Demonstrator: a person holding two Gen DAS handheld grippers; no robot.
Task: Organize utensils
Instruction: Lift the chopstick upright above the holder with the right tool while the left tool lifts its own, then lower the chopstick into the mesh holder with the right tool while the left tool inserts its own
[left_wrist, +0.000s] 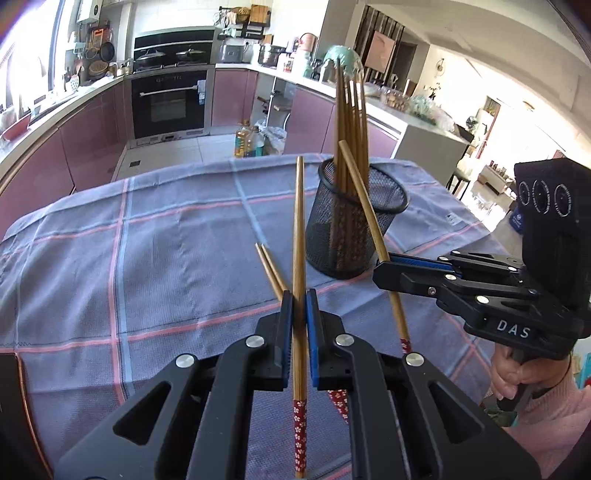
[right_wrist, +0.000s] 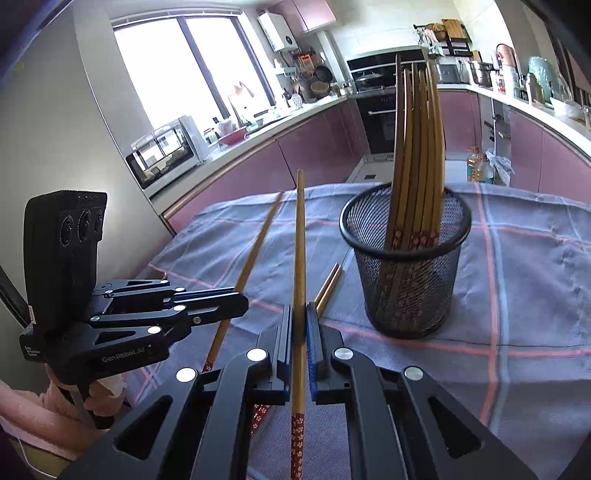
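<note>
My left gripper (left_wrist: 299, 300) is shut on a bamboo chopstick (left_wrist: 298, 229) with a red flowered end, held off the checked cloth (left_wrist: 166, 240) and pointing away from me. To the right, my right gripper (left_wrist: 384, 267) is shut on a second chopstick (left_wrist: 366, 206), which leans in front of the black mesh cup (left_wrist: 332, 236). Several chopsticks (left_wrist: 351, 122) stand in that cup. In the right wrist view the right gripper (right_wrist: 300, 314) clamps its chopstick (right_wrist: 300, 240), the left gripper (right_wrist: 242, 301) clamps its own chopstick (right_wrist: 254, 251), and the cup (right_wrist: 406, 280) stands right of both.
Two more chopsticks (left_wrist: 271, 269) lie side by side on the cloth, near the cup's base (right_wrist: 328, 288). A hand in a pink sleeve (left_wrist: 517, 380) grips the right tool. Oil bottles (left_wrist: 247, 140) stand on the floor past the table's far edge, with the counters and oven (left_wrist: 170, 103) behind.
</note>
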